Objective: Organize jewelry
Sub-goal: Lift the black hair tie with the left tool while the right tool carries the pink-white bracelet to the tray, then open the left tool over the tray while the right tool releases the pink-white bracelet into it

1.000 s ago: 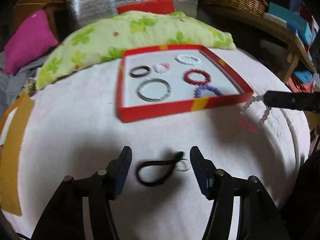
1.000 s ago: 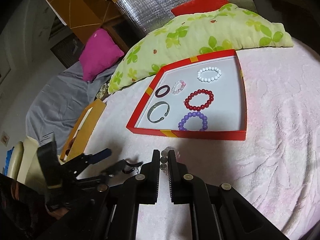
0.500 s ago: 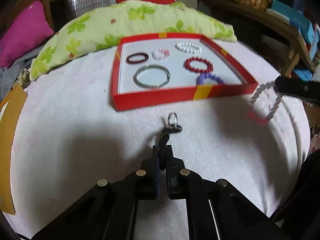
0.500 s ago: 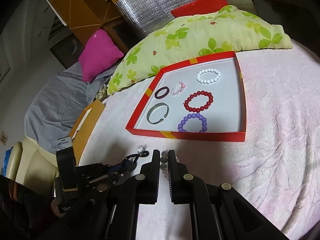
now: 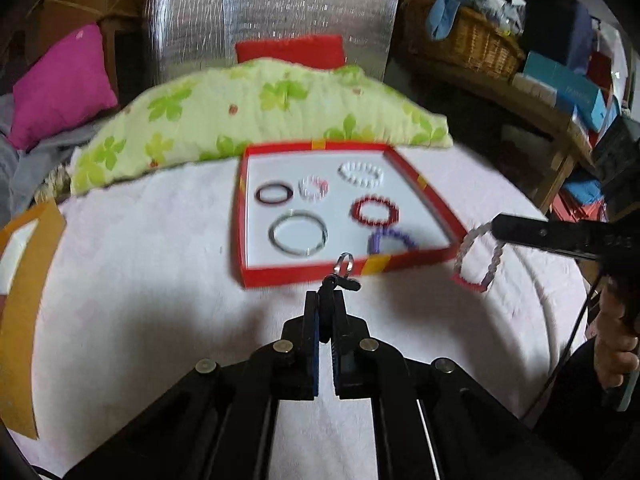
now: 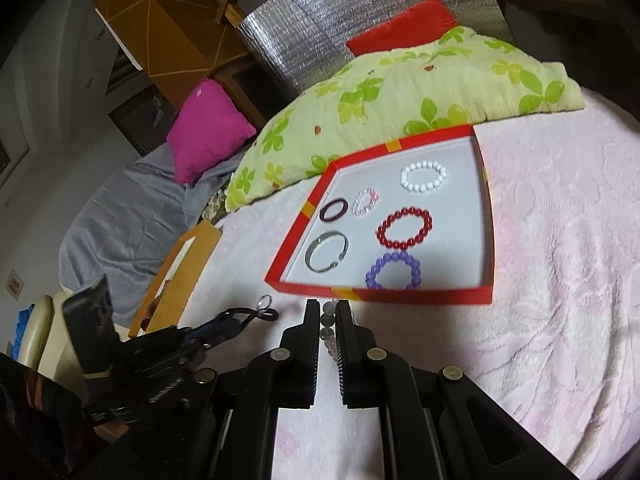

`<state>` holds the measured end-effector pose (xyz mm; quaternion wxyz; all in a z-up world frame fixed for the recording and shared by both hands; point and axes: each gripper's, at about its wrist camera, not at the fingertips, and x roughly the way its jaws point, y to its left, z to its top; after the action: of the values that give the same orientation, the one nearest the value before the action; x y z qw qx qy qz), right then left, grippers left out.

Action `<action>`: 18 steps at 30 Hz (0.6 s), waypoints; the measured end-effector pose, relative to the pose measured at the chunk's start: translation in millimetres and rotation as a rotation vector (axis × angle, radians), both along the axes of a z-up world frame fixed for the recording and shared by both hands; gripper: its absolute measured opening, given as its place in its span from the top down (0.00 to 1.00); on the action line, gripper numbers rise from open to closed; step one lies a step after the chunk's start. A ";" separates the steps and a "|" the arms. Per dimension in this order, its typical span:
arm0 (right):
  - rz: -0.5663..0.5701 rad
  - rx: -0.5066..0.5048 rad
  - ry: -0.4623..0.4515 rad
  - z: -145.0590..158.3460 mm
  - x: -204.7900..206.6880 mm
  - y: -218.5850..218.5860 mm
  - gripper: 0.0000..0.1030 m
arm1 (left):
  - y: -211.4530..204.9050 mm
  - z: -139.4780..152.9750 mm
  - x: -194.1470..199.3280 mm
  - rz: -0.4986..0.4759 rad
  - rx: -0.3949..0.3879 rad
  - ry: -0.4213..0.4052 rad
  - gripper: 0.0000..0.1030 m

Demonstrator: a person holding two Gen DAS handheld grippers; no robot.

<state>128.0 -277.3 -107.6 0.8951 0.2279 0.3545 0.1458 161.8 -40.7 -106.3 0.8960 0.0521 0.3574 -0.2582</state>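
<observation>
Pink bedspread (image 6: 560, 240), cluttered room. Red tray (image 5: 304, 274) lies straight ahead of both tongs. Left tongs (image 5: 325, 300) clenched on black cord (image 5: 340, 282), nearer its front wall; right tongs (image 6: 327, 312) clenched on pale bead bracelet (image 5: 478, 258).

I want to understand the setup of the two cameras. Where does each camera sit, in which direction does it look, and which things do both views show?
Left wrist: sits on the left gripper, looking along its shut fingers, which pinch a black cord with a ring, toward the red tray; the right gripper and the person's hand show at right.
Right wrist: sits on the right gripper, shut on a clear bead bracelet, facing the tray; the left gripper shows at lower left.
Shared: the tray with six bracelets, the green pillow, both grippers.
</observation>
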 end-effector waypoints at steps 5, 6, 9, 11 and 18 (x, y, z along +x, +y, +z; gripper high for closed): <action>-0.027 0.017 -0.014 8.8 13.2 -9.3 0.92 | -9.3 14.4 13.0 0.010 -0.012 -0.019 0.95; -0.030 0.022 -0.014 9.5 16.0 -11.3 0.92 | -11.6 17.0 16.3 0.011 -0.011 -0.025 0.95; -0.042 0.034 -0.011 12.0 30.0 -18.8 0.91 | -18.4 24.4 30.3 0.016 -0.006 -0.038 0.95; -0.049 0.020 -0.016 15.7 43.2 -22.6 0.92 | -24.5 28.7 42.0 0.012 0.012 -0.056 0.95; -0.071 0.042 0.017 15.6 112.1 -34.5 0.91 | -37.6 30.2 107.8 0.032 0.005 -0.047 0.95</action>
<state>240.2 -311.8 -92.0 0.8917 0.2602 0.3505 0.1197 269.6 -78.3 -76.1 0.9080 0.0546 0.3376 -0.2419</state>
